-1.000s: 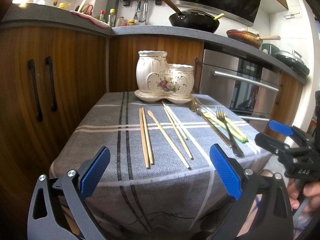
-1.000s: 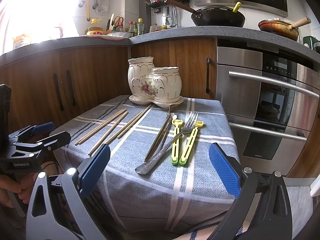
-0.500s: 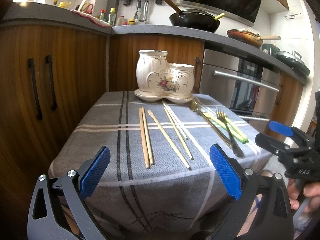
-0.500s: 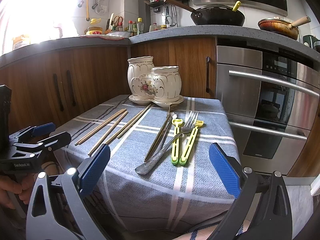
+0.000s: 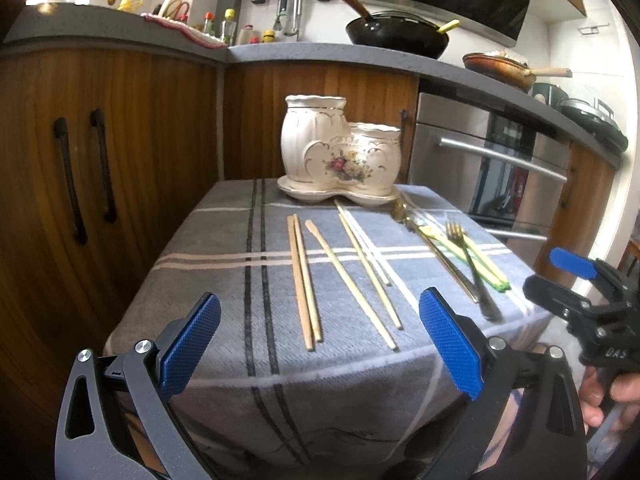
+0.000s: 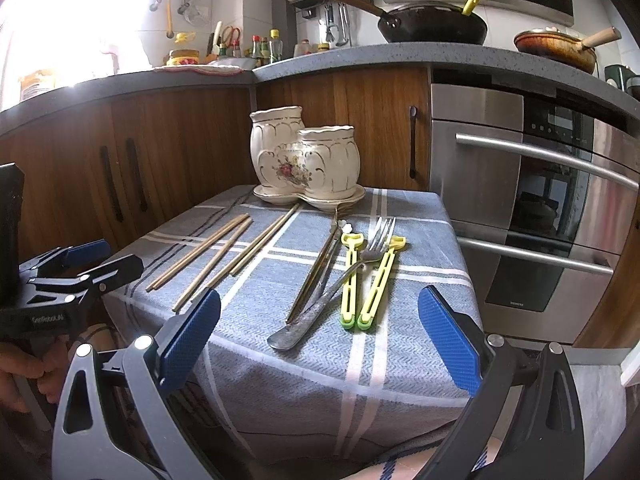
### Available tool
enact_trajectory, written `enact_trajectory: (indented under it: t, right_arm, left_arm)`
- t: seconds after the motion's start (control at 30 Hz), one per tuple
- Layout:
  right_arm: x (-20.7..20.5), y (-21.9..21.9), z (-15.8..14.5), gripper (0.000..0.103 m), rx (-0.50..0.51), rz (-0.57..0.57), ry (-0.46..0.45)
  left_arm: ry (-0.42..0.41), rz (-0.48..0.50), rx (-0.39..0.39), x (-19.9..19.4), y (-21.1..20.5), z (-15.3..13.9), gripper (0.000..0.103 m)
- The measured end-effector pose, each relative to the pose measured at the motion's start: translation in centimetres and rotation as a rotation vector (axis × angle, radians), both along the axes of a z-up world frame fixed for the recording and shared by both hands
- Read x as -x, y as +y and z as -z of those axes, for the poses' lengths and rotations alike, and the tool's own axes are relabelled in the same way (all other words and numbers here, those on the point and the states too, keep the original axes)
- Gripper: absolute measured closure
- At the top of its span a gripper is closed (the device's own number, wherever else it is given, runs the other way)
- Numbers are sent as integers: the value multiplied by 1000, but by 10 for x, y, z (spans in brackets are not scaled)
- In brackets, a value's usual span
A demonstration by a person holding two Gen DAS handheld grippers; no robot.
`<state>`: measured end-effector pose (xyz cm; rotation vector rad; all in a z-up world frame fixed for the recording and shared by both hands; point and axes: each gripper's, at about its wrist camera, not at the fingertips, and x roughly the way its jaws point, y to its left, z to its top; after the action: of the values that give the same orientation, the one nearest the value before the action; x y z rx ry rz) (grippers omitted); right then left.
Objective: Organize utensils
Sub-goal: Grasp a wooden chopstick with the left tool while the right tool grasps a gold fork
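Both my left gripper [image 5: 318, 350] and right gripper [image 6: 319, 340] gape wide, empty. Chopsticks [image 5: 304, 276] lie left on the desk [image 5: 208, 280] — light, stiff, slippery; I'd pinch mid-shaft. Fork [image 6: 340, 276] right — heavier, by its handle.

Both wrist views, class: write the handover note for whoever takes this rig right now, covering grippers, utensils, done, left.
Left gripper: open, empty, hovering at the table's near edge.
Right gripper: open, empty, likewise short of the cloth.
Wooden chopsticks lie loose on the checked cloth; the fork rests across the yellow-green chopsticks, beside the metal chopsticks.
Ceramic holder stands at the far edge; its inside is not visible.
Done: nothing visibly sorted.
Left: every utensil, presumably into the holder.
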<state>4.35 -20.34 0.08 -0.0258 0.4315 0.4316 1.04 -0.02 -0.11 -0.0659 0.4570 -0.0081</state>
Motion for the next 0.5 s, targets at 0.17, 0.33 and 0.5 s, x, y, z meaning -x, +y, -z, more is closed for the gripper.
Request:
enact_trajectory:
  t: [0.17, 0.33, 0.5]
  right_arm:
    - [-11, -2, -5, 6, 12, 16, 28]
    - [-27, -7, -12, 6, 11, 24, 70]
    - [-39, -8, -18, 6, 37, 32, 76]
  left_arm:
    - [43, -16, 9, -21, 13, -9, 8]
    - [133, 6, 66, -54, 34, -19, 39]
    - [210, 66, 94, -81, 44, -23, 62]
